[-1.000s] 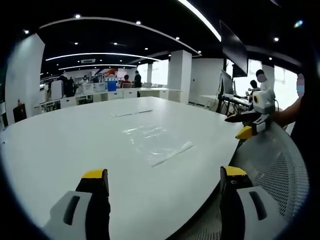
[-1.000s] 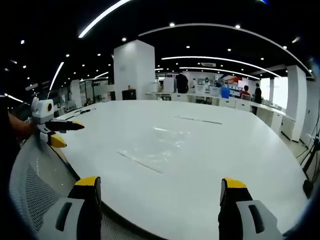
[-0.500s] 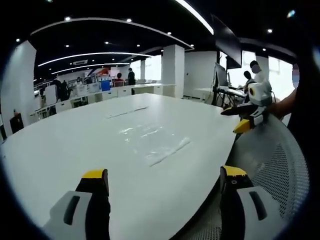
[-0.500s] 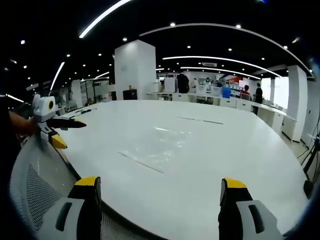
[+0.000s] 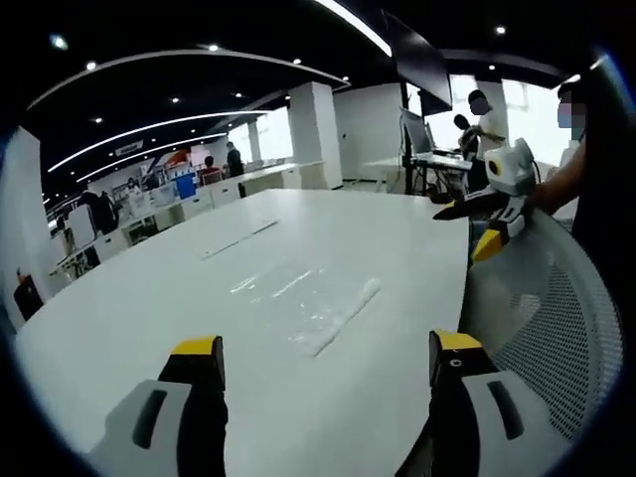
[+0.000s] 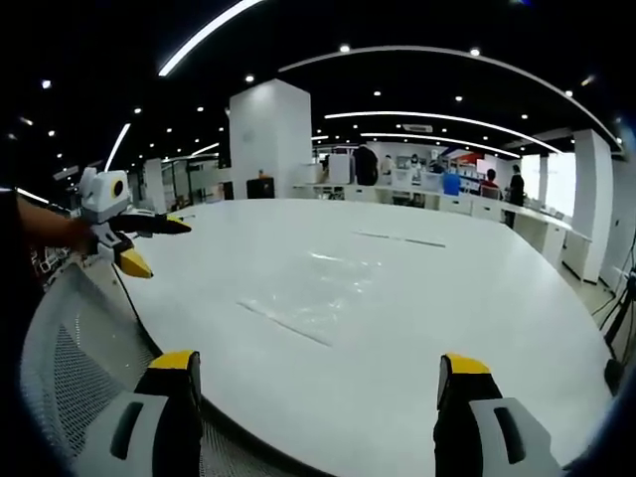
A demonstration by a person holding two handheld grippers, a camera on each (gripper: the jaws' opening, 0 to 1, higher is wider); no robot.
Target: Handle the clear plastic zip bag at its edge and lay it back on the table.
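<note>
Since a second ago the left gripper (image 6: 149,243) has crept forward over the near rim of the tabletop (image 6: 477,298): in the right gripper view it now sits further in from the left edge than before, its dark upper finger reaching out above the white surface and its yellow-tipped lower finger angled down and apart from it, so it is spread and grasps nothing. The left gripper view has swung as well, though that is the camera moving with the hand; the clear plastic zip bag (image 5: 313,303) has not shifted on the tabletop (image 5: 119,328).

That bag lies flat near the middle of the white tabletop, lightly wrinkled, with its thicker zip edge towards the person. In the right gripper view the bag (image 6: 308,298) lies ahead and between the two yellow-tipped fingers (image 6: 177,373), well apart from both, and the right gripper (image 6: 316,373) is released and bare. In the left gripper view the right gripper (image 5: 487,224) hangs at the right, beyond the tabletop's curved rim and above the grey mesh back of a chair (image 5: 542,328), with its fingers parted.

Farther along the tabletop lies a thin pale strip (image 6: 393,238), possibly another flat bag. A white pillar (image 6: 266,139) and people at desks stand in the background.
</note>
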